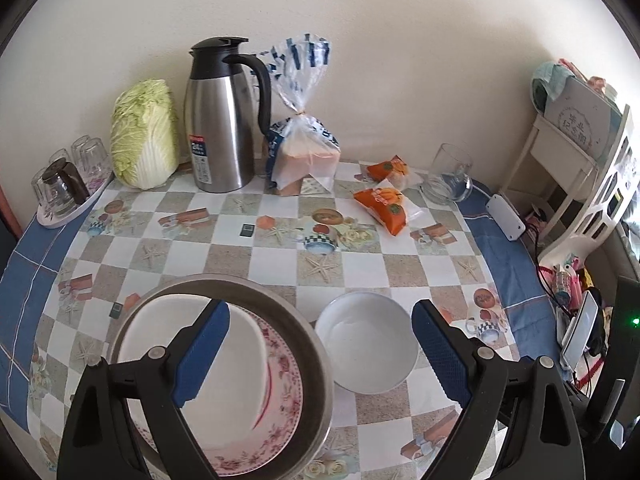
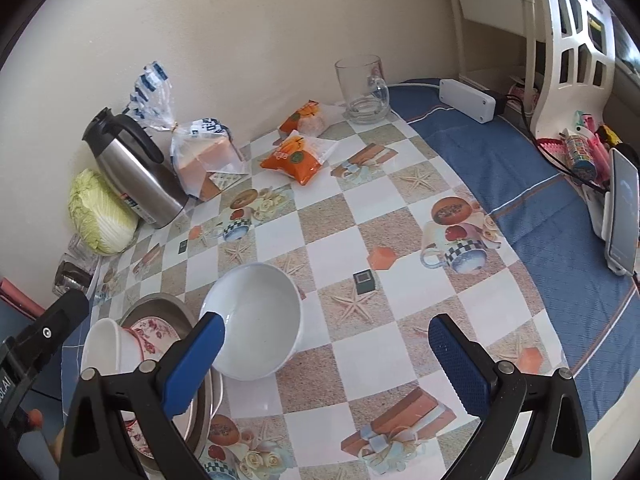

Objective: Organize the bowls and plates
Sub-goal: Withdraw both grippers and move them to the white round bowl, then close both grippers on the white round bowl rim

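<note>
A steel basin stands at the near left of the table and holds a pink floral plate with a white bowl tilted on it. A second white bowl sits upright on the tablecloth just right of the basin. My left gripper hovers open above both, its left pad over the basin and its right pad beyond the loose bowl. My right gripper is open too, with nothing held. Its left pad overlaps the near edge of the loose bowl. The basin lies further left.
Along the wall stand a cabbage, a steel jug, a bread bag, orange snack packets and a glass mug. A tray of glasses is far left. A power strip, phone and white shelf crowd the right edge.
</note>
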